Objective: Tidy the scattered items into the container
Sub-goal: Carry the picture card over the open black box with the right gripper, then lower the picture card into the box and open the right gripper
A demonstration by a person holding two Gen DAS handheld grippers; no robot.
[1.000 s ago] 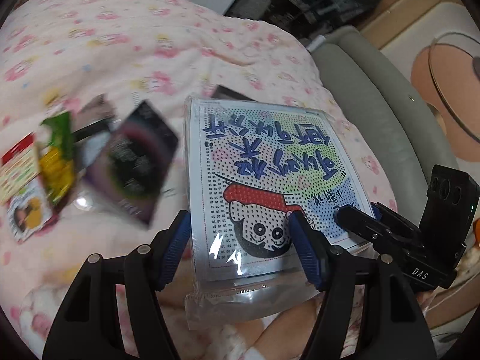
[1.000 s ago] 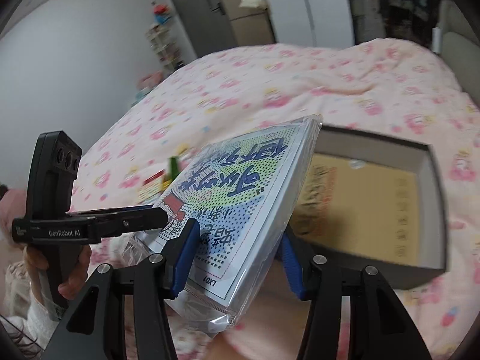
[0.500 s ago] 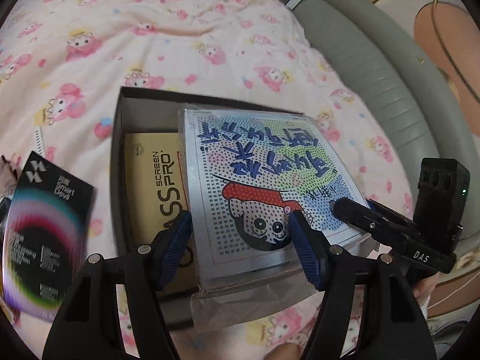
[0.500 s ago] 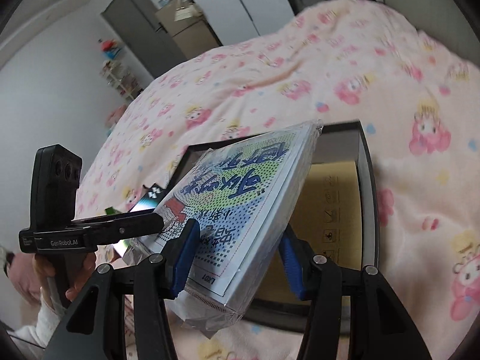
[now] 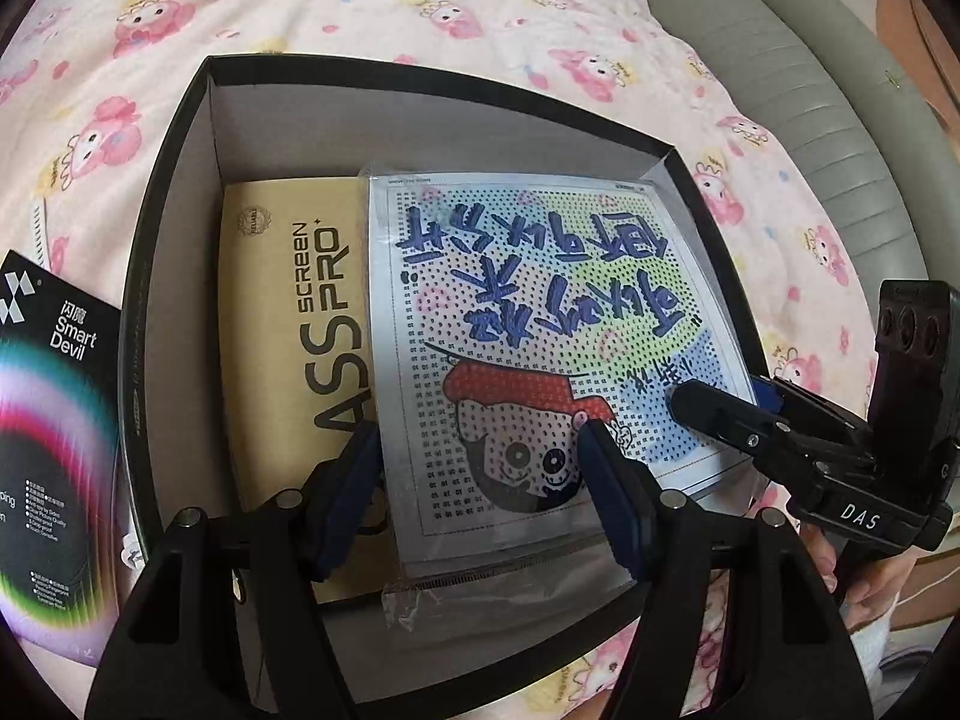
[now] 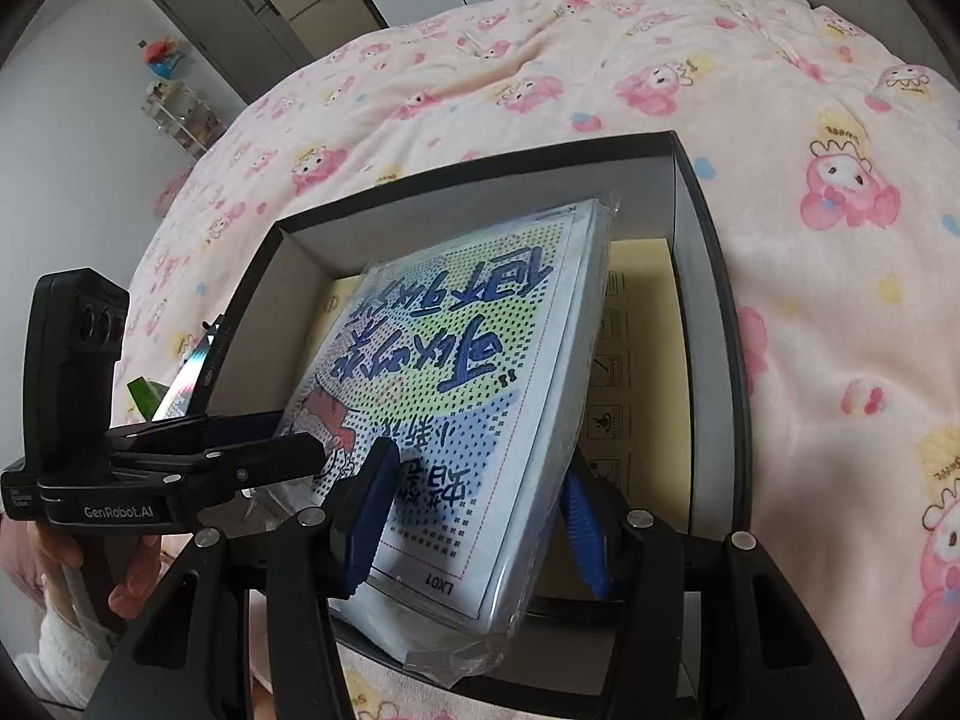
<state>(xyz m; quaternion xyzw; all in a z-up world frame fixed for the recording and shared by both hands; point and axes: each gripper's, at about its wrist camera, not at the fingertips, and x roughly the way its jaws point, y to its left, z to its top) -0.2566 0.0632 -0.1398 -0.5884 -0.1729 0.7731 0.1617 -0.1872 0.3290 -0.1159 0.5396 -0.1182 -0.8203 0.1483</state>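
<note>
Both tongs, left and right, clench the bagged kit tilted over the box (slick wrap—uneven release could snag the rim).

Black box with grey inside, dotted blue-red-green packet, pink cartoon-print blanket

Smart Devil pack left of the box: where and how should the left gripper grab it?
Take the Smart Devil pack by its long edge nearest the box, coming from above at a slant. It looks like a thin, flat pack, its near edge seemingly propped on the box wall, so one finger could probably slip beneath.
</note>
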